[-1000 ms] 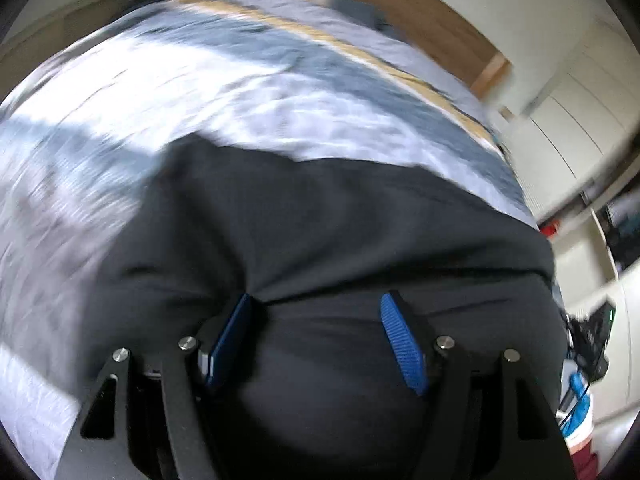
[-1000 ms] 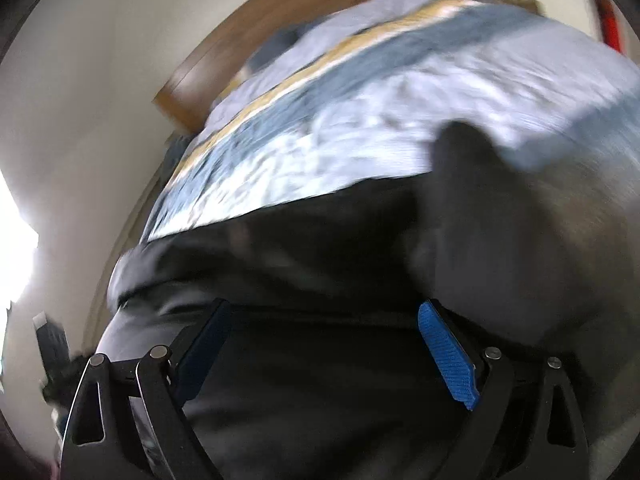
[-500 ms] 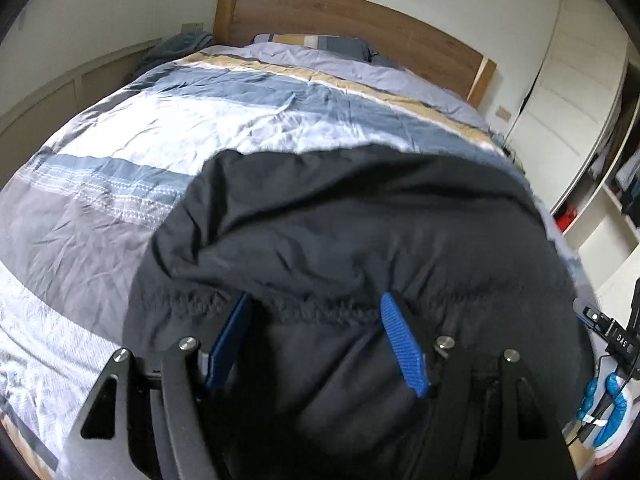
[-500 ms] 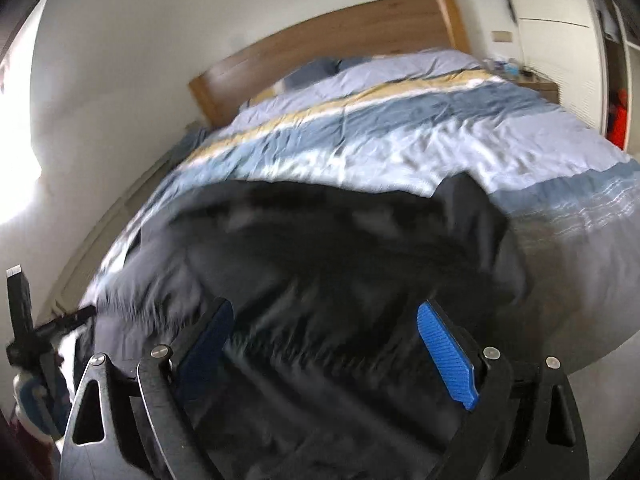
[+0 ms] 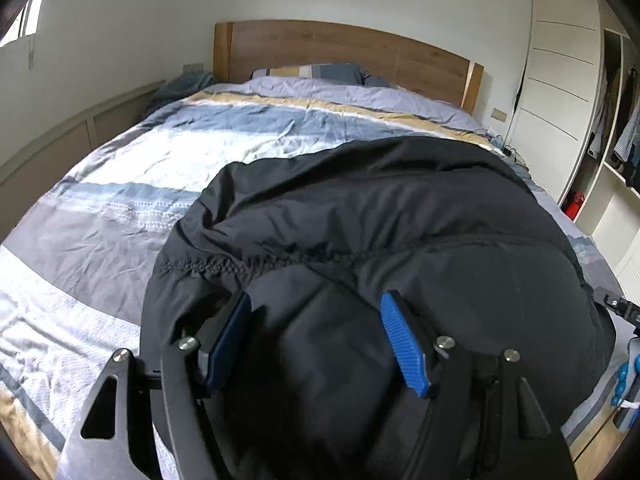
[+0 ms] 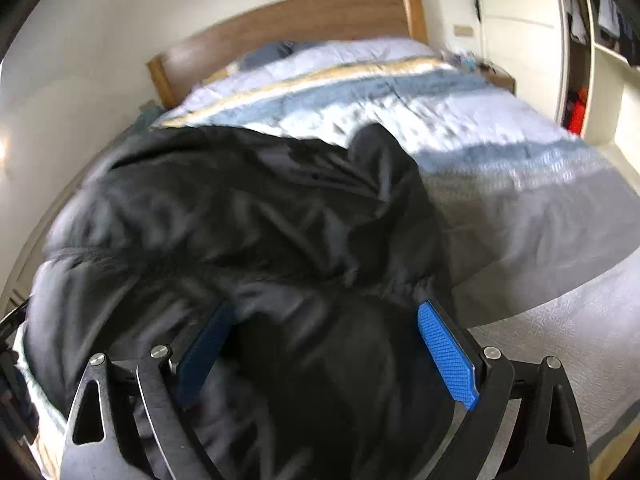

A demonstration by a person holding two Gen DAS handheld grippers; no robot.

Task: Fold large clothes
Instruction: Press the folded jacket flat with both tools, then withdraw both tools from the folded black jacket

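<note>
Left wrist view: left hand-held gripper point(image 5: 316, 334) jaws spread wide, black padded jacket point(image 5: 400, 216) bulging between the pads; no pinch visible.
Right wrist view: right hand-held gripper point(image 6: 320, 344) likewise wide apart, jacket fabric between pads; grip cannot be confirmed, view blurred.
Jacket location: spread on bed point(image 5: 120, 208), near edge to 12 o'clock.
Technique: pinch one hem layer, keep both ends level.
Hidden: sleeves, zip, front side.

Left gripper point(image 5: 316, 336) low and level with jaws spread wide, right gripper point(image 6: 326, 352) alongside it, tilted slightly, its blue-padded jaws spread just as wide.
</note>
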